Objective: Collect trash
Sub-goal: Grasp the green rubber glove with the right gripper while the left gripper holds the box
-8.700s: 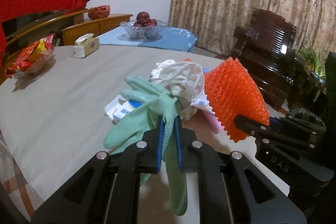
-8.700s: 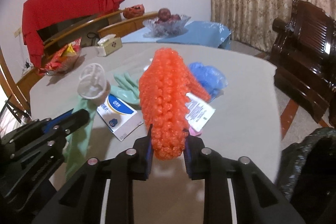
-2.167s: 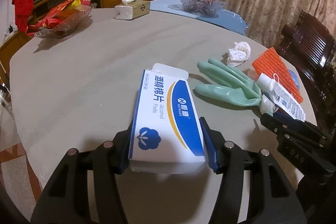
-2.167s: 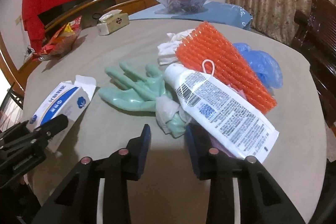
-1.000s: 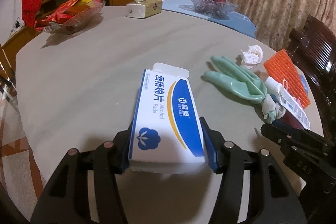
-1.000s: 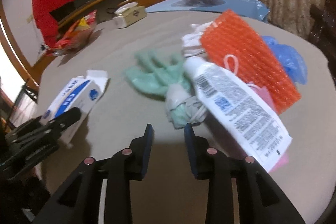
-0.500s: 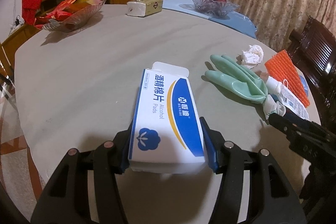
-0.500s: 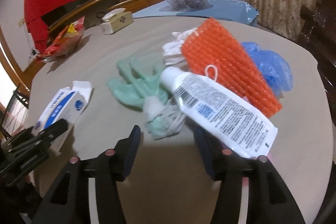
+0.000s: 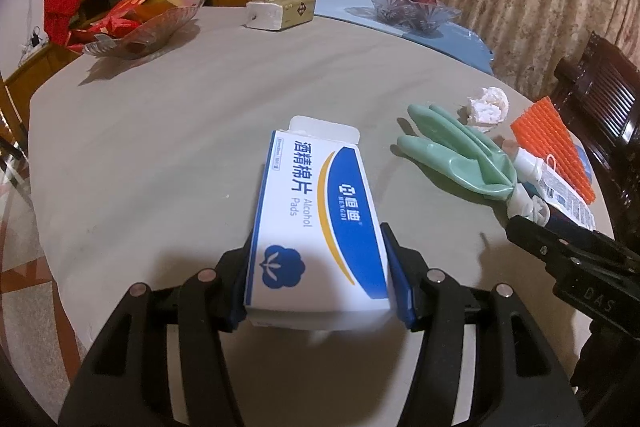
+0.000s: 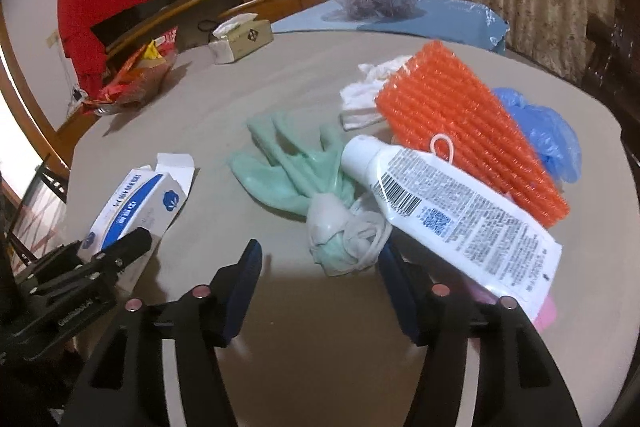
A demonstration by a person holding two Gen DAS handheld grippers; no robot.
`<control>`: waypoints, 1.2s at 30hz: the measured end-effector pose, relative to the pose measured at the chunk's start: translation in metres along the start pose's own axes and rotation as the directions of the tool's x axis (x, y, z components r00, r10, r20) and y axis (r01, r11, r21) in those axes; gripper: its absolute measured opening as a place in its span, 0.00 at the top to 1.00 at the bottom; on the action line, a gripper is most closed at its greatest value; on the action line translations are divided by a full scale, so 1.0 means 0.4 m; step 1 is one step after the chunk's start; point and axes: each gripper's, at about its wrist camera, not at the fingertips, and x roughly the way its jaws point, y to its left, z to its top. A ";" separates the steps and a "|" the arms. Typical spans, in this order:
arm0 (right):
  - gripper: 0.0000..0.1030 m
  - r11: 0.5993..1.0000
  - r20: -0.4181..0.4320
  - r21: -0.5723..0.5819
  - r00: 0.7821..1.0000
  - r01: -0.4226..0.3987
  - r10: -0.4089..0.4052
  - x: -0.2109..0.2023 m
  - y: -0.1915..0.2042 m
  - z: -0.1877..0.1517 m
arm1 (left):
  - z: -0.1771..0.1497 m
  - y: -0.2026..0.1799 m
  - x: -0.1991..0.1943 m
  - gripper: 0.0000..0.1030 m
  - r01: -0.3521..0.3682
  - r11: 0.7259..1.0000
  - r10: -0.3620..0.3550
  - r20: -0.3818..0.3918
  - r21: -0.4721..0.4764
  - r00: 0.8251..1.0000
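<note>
Left gripper clamps the blue-and-white cardboard alcohol-pad box. Right gripper, jaws just widened, stands empty before the crumpled pale-green rubber glove; closing risks snagging the overlapping white plastic tube.

Both wrist views sit low, close over table, angled down across it toward far wall. Shared: box, green glove, tissue box.

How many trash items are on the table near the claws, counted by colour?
White: 3, box, tube, tissue
Green: 1, glove
Orange: 1, mat
Blue: 1, bag
Total: 6
</note>
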 end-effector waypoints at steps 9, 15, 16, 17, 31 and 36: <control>0.51 1.000 0.005 -0.011 1.000 -0.004 0.004 0.000 -0.007 0.010 | 0.005 0.008 0.004 0.47 -0.008 1.000 0.008 -0.001 -0.002 1.000; 0.51 0.999 0.050 0.032 0.999 -0.021 0.020 -0.041 -0.038 0.022 | 0.007 0.008 0.006 0.47 -0.006 1.000 0.006 -0.002 -0.002 1.000; 0.51 0.999 0.063 0.032 0.998 -0.019 0.017 -0.052 -0.043 0.023 | 0.006 0.008 0.004 0.47 -0.006 1.000 0.006 -0.002 -0.002 1.000; 0.51 1.000 0.081 0.028 0.997 -0.003 0.000 -0.066 -0.049 0.026 | 0.008 0.007 0.004 0.47 -0.005 1.000 0.005 -0.001 -0.003 1.000; 0.52 1.000 0.089 0.010 0.996 0.009 -0.010 -0.069 -0.062 0.035 | 0.007 -0.043 -0.001 0.47 0.022 0.999 -0.022 0.009 0.027 1.000; 0.54 0.998 0.053 -0.045 0.998 -0.033 0.036 -0.027 0.009 0.035 | 0.007 -0.030 -0.006 0.47 0.012 1.000 -0.012 0.010 0.021 1.000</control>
